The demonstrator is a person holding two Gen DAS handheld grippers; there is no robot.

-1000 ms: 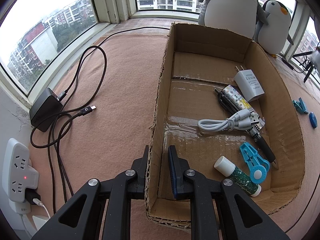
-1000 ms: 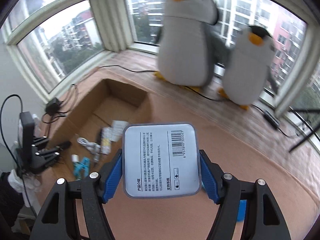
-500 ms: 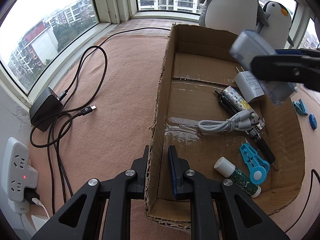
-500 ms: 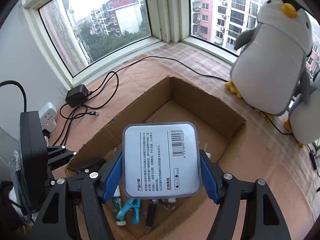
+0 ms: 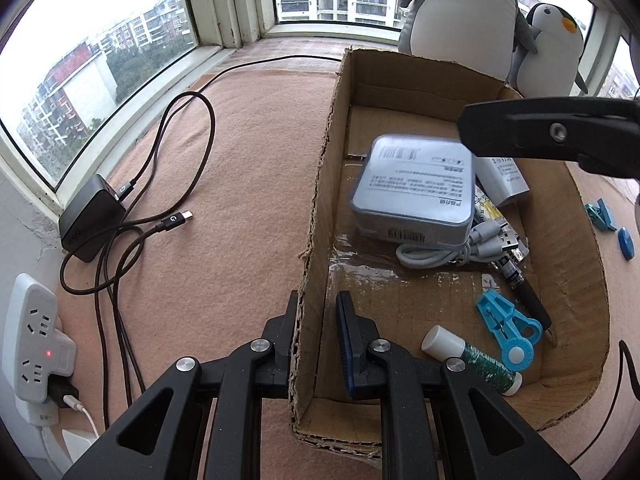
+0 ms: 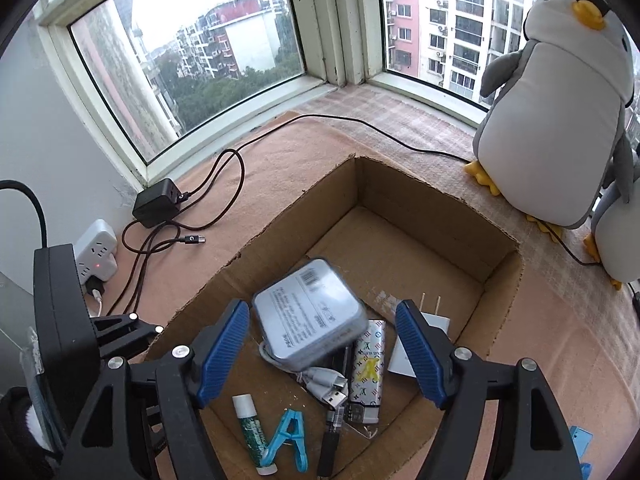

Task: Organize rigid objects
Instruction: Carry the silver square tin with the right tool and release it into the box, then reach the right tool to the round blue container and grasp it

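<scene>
A grey square box with a printed label (image 5: pixel 414 186) (image 6: pixel 310 312) lies tilted inside the open cardboard box (image 5: pixel 320 184) (image 6: pixel 500 248), on top of a white coiled cable (image 5: pixel 440 254) (image 6: pixel 320 378). My right gripper (image 6: pixel 322 350) is open just above it, its blue pads (image 6: pixel 220 354) apart and clear of the box; its black finger shows in the left wrist view (image 5: pixel 548 136). My left gripper (image 5: pixel 318 340) is shut on the cardboard box's near left wall.
In the box also lie a white plug adapter (image 6: pixel 416 346), a patterned lighter (image 6: pixel 366 372), a glue stick (image 5: pixel 472 354), a blue clip (image 5: pixel 510 334) and a black pen. Left on the blanket are a black charger (image 5: pixel 90 218), cables and a power strip (image 5: pixel 34 344). Two plush penguins (image 6: pixel 556 120) stand behind.
My right gripper swung over the cardboard box, lowered, opened and let go of the grey box, which now rests inside. My left gripper kept its hold on the wall.
</scene>
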